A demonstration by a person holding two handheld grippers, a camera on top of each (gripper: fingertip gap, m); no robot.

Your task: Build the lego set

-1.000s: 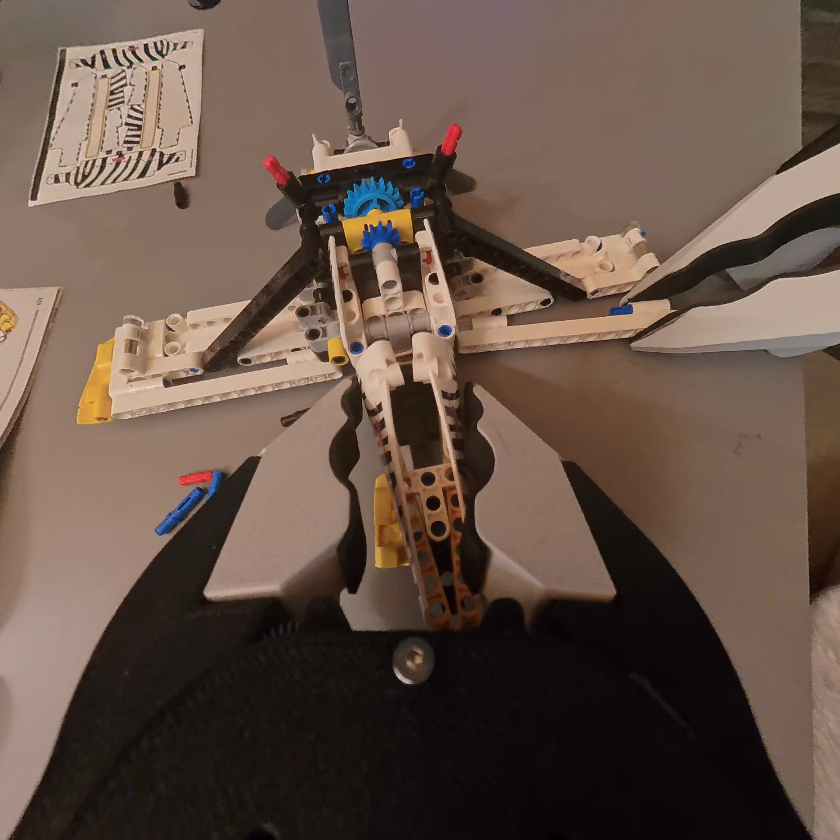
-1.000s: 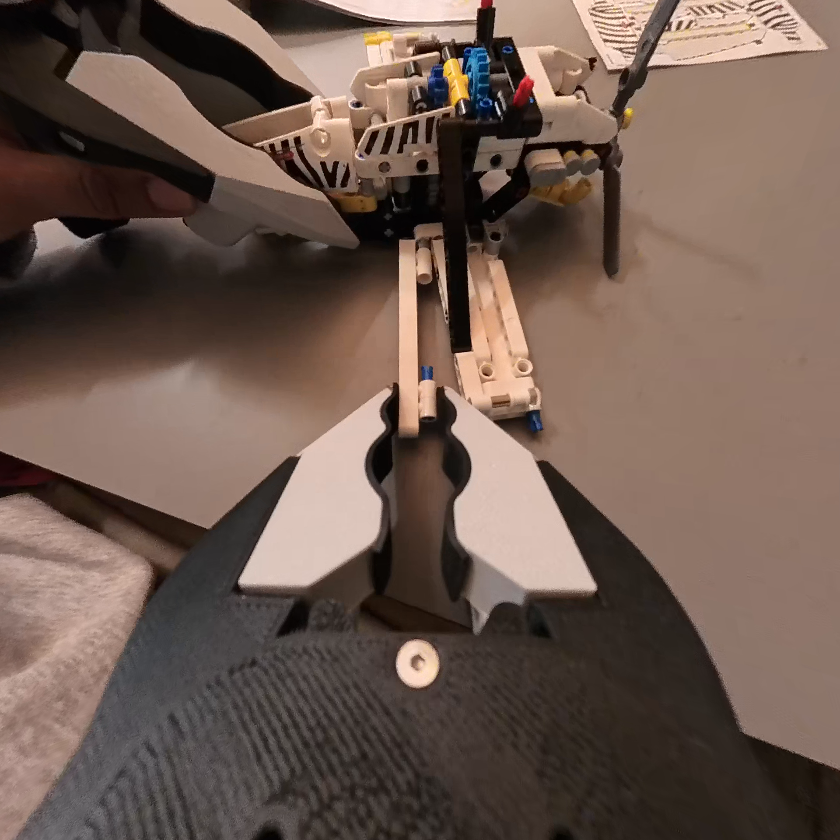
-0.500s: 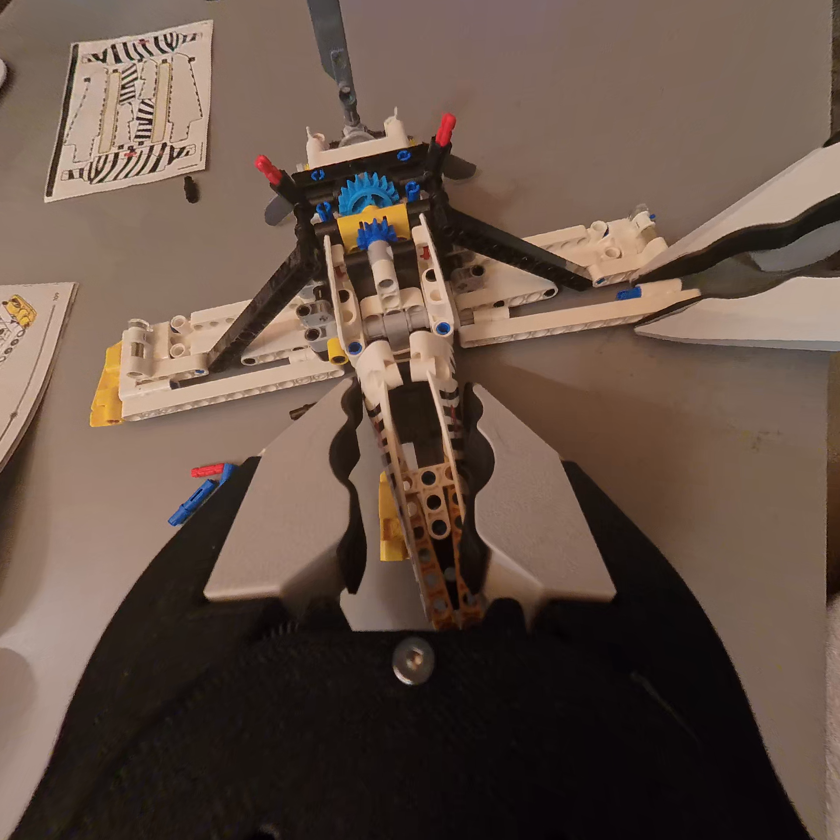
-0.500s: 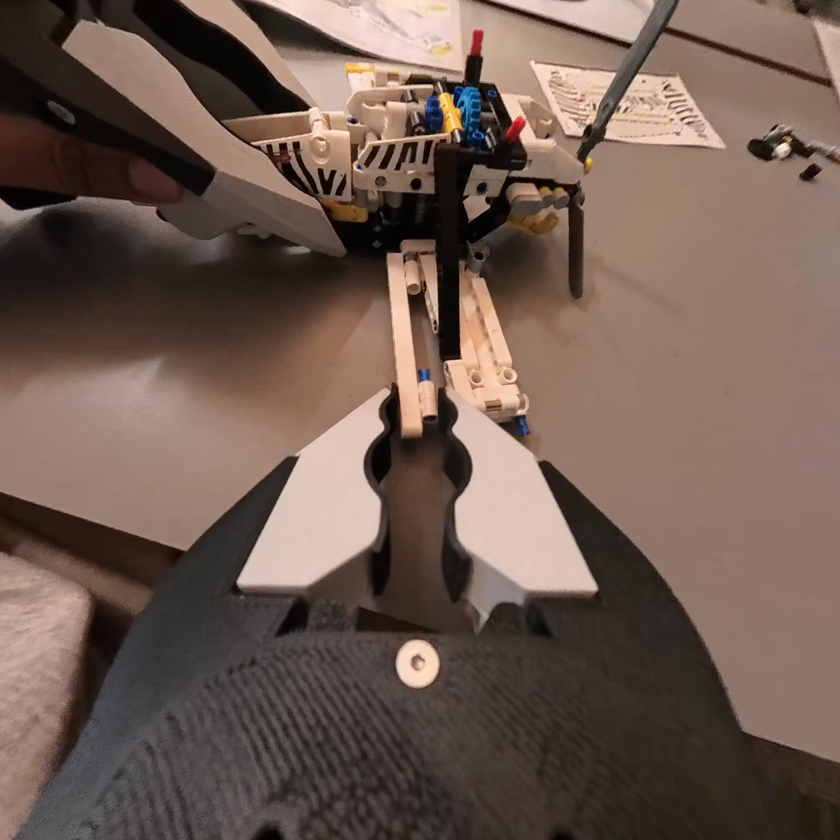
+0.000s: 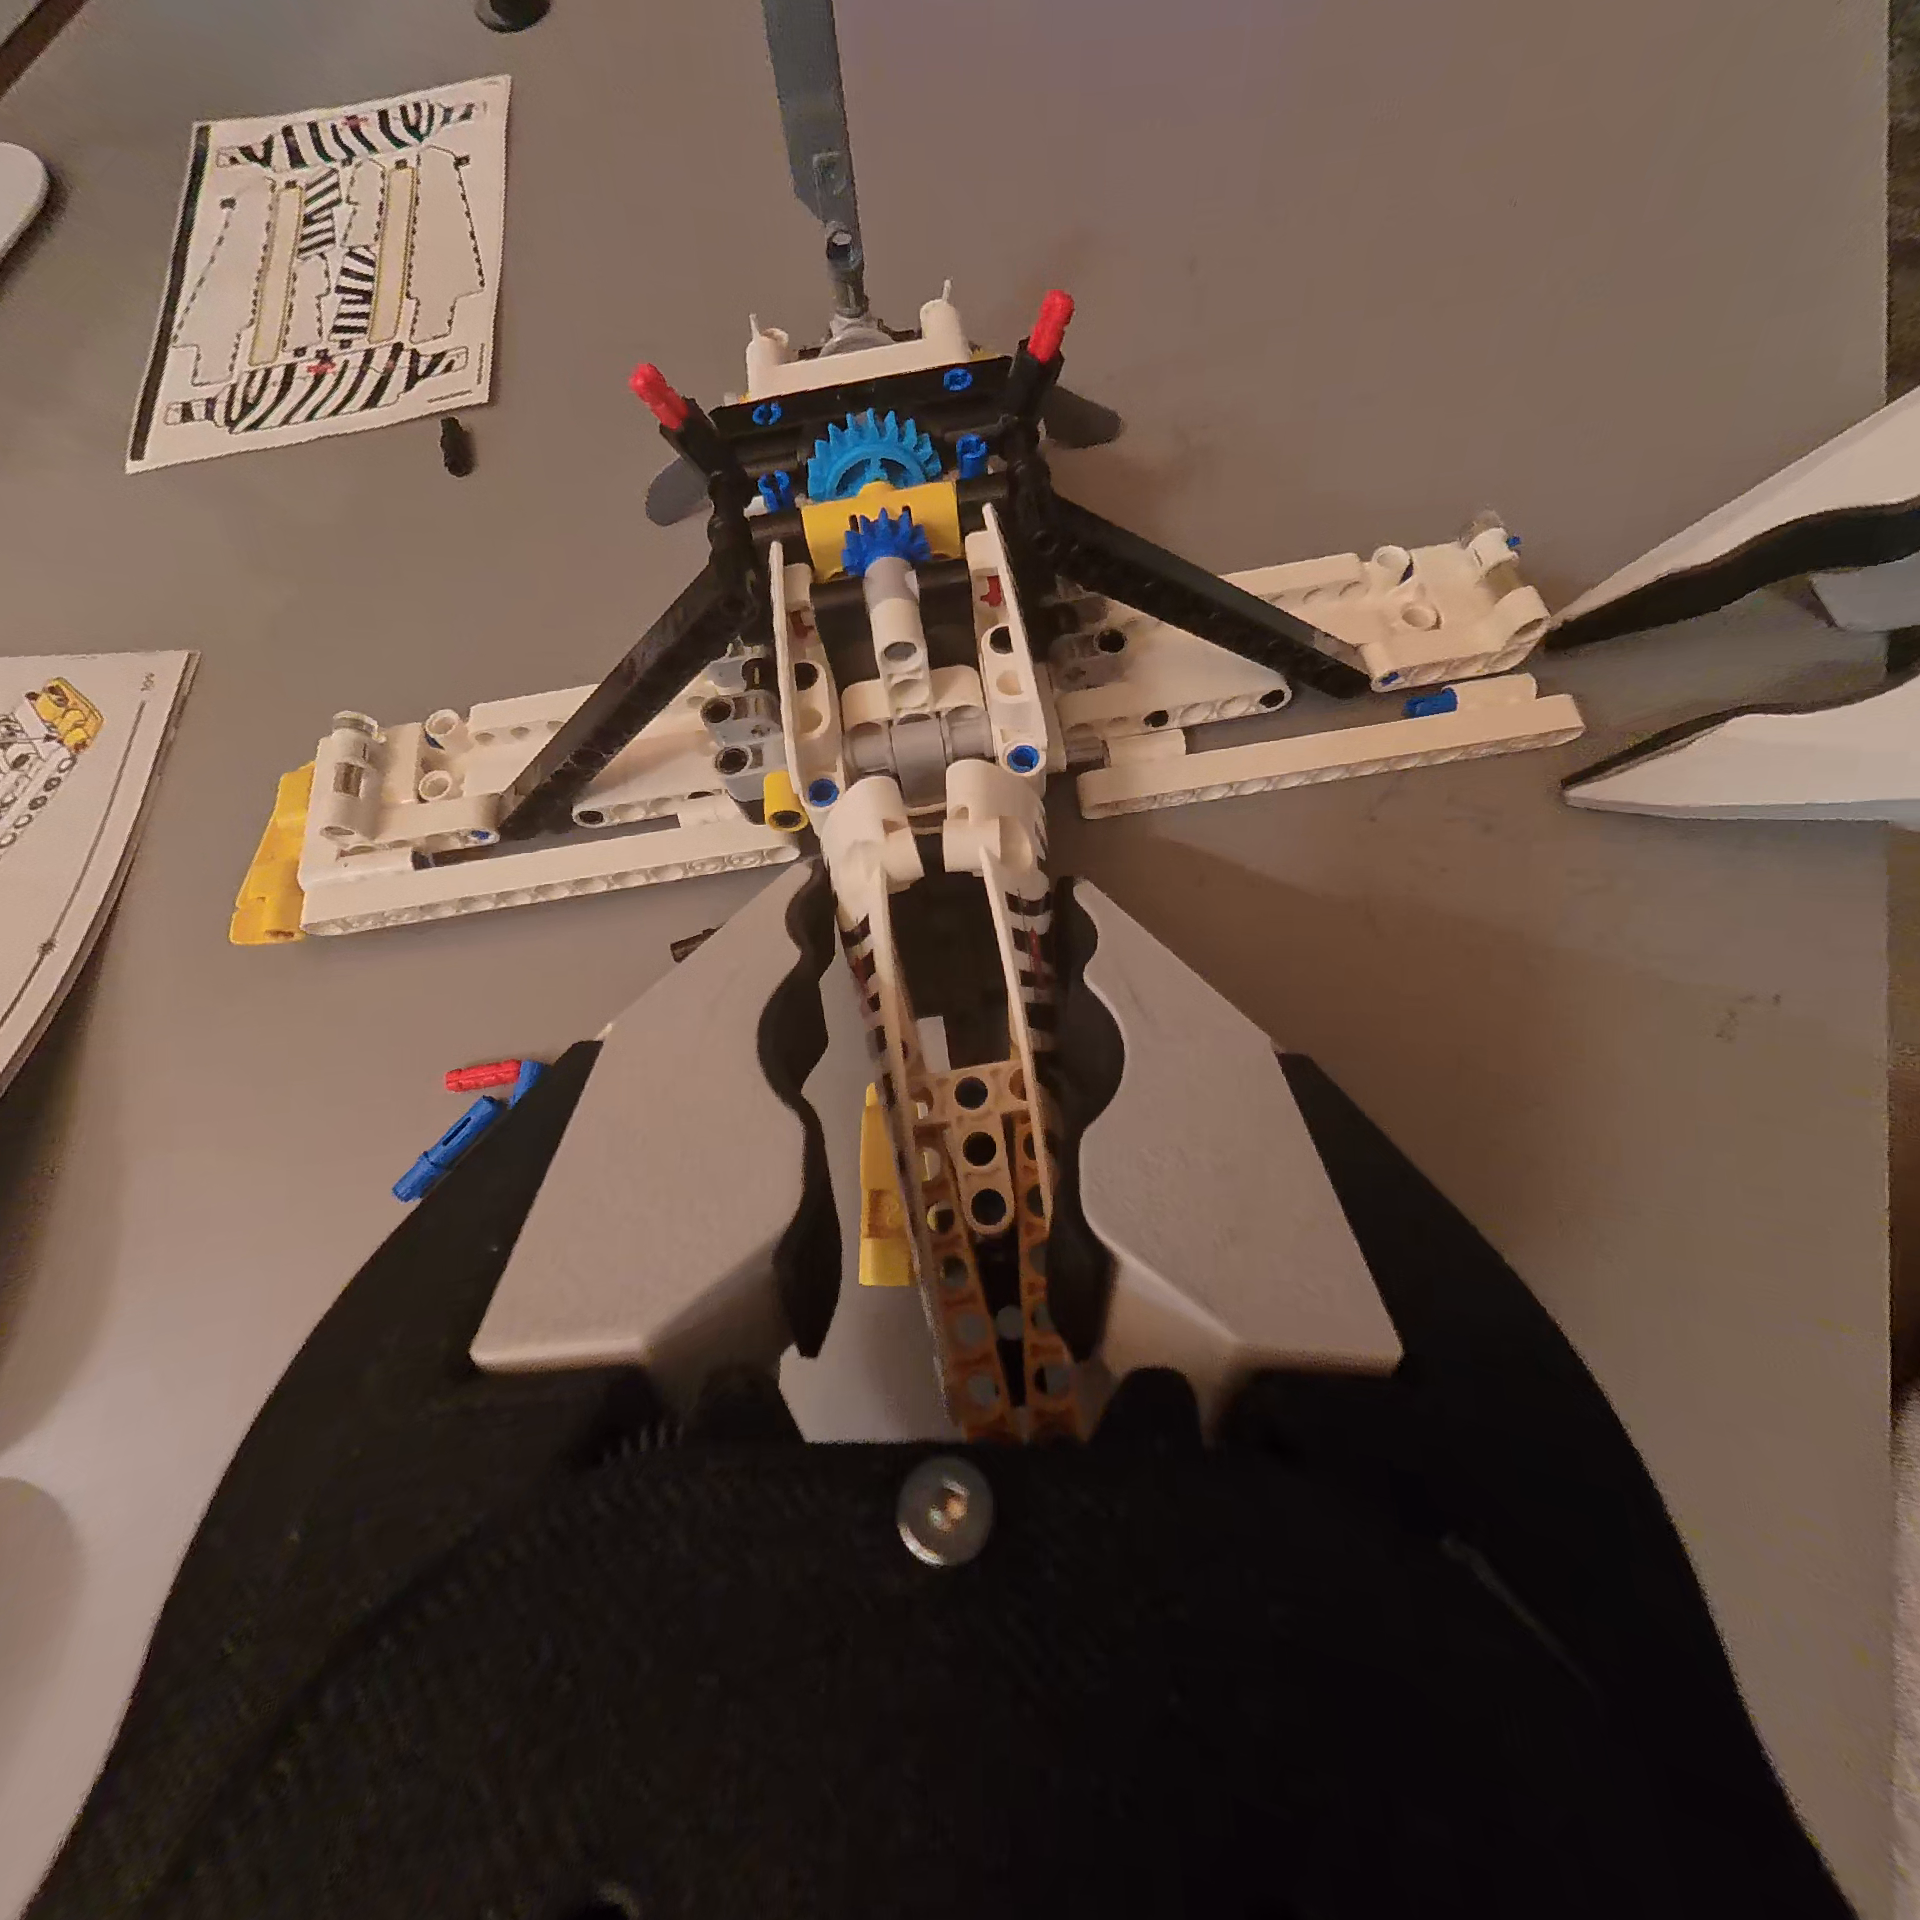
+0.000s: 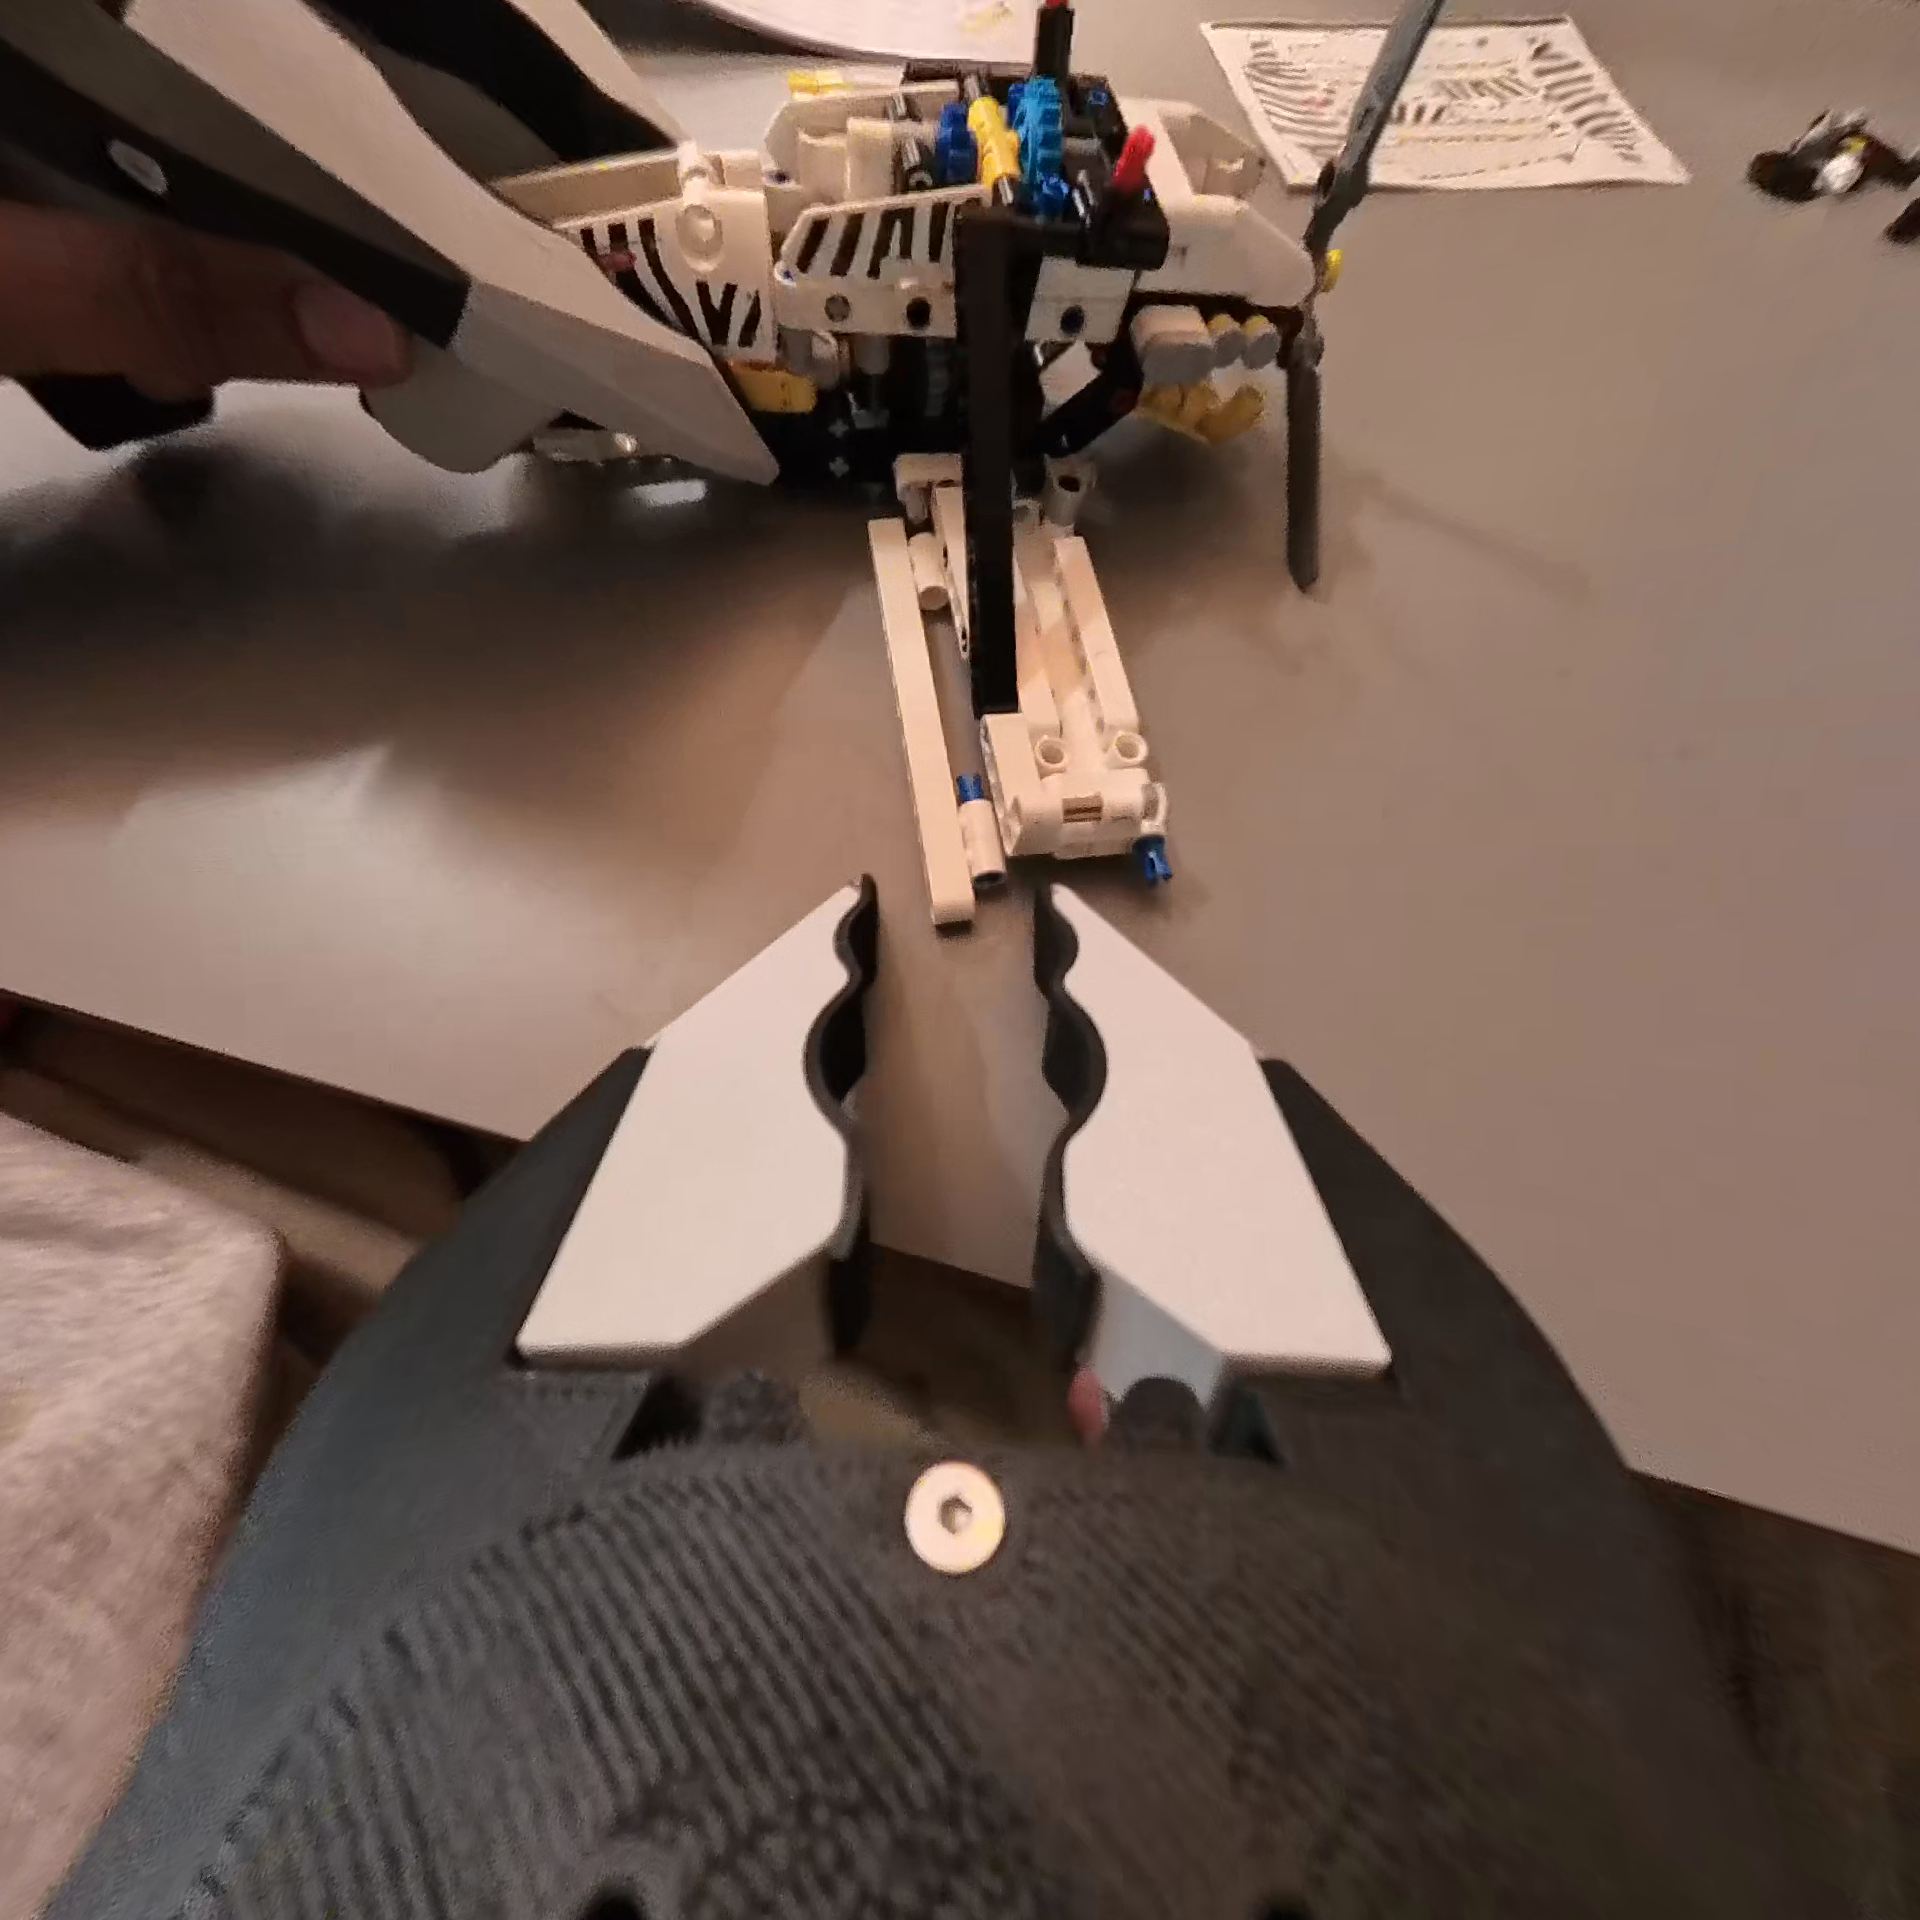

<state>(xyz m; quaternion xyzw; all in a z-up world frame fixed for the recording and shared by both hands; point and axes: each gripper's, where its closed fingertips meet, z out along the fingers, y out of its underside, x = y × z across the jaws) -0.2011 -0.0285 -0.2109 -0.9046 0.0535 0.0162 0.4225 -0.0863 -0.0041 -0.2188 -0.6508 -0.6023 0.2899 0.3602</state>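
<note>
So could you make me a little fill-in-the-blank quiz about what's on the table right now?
1. The left gripper is shut on the ____ end of the lego plane.
2. The right gripper is ____, holding nothing.
3. The two gears on top of the plane are coloured ____.
4. The sticker sheet lying on the table bears black and white ____.

Missing words: tail; open; blue; stripes

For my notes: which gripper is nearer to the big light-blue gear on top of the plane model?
Left. The left gripper grips the model's tail behind the light-blue gear; the right gripper is open, beyond the wing tip.
</note>
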